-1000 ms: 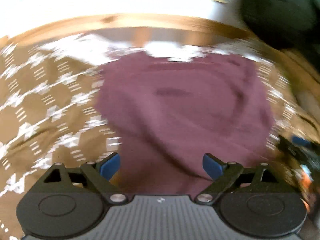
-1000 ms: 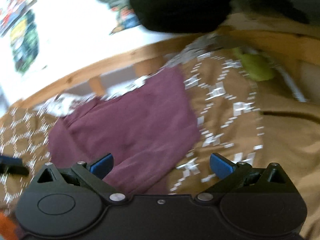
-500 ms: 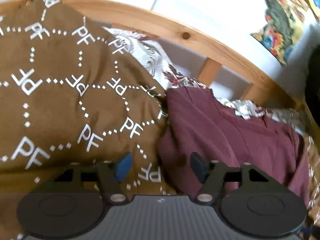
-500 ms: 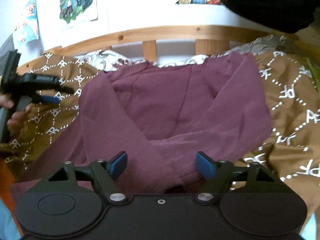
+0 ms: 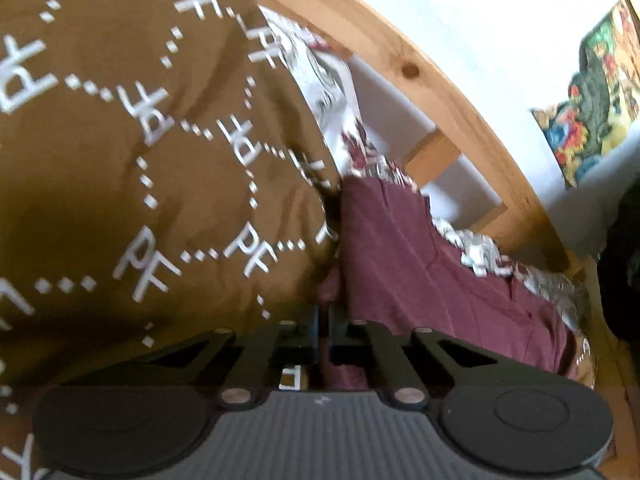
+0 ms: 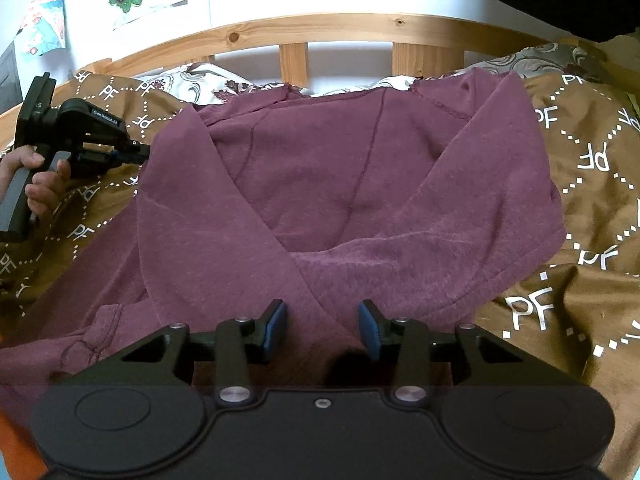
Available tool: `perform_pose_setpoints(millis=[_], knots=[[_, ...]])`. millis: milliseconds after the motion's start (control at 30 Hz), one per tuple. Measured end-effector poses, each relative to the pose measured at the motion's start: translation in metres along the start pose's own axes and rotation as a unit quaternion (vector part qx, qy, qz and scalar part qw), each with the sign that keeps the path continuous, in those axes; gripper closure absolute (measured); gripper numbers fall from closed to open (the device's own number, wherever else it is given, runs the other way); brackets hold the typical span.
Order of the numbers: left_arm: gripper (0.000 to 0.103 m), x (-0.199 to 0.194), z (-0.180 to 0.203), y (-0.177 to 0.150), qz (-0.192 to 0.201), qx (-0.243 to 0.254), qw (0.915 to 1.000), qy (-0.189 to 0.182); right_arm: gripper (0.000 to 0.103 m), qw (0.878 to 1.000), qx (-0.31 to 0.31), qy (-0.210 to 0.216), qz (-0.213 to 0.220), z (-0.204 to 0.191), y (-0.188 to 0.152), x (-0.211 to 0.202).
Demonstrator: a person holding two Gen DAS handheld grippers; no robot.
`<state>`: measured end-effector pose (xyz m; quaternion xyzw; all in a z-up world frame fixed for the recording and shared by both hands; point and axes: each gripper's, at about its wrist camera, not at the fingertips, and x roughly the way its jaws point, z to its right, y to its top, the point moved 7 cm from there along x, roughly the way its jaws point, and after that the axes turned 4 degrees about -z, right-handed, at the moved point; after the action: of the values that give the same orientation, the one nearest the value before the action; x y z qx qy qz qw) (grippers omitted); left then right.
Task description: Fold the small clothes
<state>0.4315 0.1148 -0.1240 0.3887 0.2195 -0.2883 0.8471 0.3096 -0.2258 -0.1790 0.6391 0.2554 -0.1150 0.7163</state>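
Maroon sweatshirt (image 6: 360,184) lies spread on brown blanket (image 6: 592,200); sleeves crossed inward.

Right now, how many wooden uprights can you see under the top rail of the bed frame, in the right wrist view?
2. One upright stands left of centre, the other upright right of centre, both behind the maroon garment. More may be hidden.

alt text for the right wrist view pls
A maroon garment lies spread on a brown patterned blanket, the right gripper closing just above its near edge. At far left, a hand holds the left gripper at the garment's side.
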Motion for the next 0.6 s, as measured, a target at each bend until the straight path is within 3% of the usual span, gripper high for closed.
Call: perform_pose_setpoints(millis=[133,233,367,467,500,533,600], knots=[[0.101,-0.013,0.0,0.004,0.032,-0.016,0.9986,0.039,0.059,1.0,-0.003,-0.006,0.003,-0.002,0.0,-0.003],[0.101,-0.006,-0.003,-0.001,0.015,-0.014,0.9976,0.066,0.059,1.0,-0.003,-0.008,0.002,-0.002,0.0,-0.004],[0.097,-0.001,-0.004,-0.005,0.008,-0.015,0.9977,0.065,0.057,1.0,-0.005,-0.012,0.002,-0.003,0.0,-0.004],[0.069,-0.01,0.004,-0.005,0.015,0.002,0.9968,0.078,0.046,1.0,-0.009,-0.015,0.006,-0.004,0.001,-0.007],[0.051,-0.015,0.006,-0.006,0.021,0.009,0.9963,0.083,0.04,1.0,-0.012,-0.017,0.01,-0.005,0.002,-0.009],[0.04,-0.022,0.009,-0.007,0.029,0.015,0.9955,0.089,0.037,1.0,-0.015,-0.02,0.014,-0.006,0.002,-0.011],[0.035,-0.037,0.014,-0.013,0.039,0.03,0.9943,0.094,0.028,0.999,-0.025,-0.03,0.024,-0.007,0.003,-0.017]])
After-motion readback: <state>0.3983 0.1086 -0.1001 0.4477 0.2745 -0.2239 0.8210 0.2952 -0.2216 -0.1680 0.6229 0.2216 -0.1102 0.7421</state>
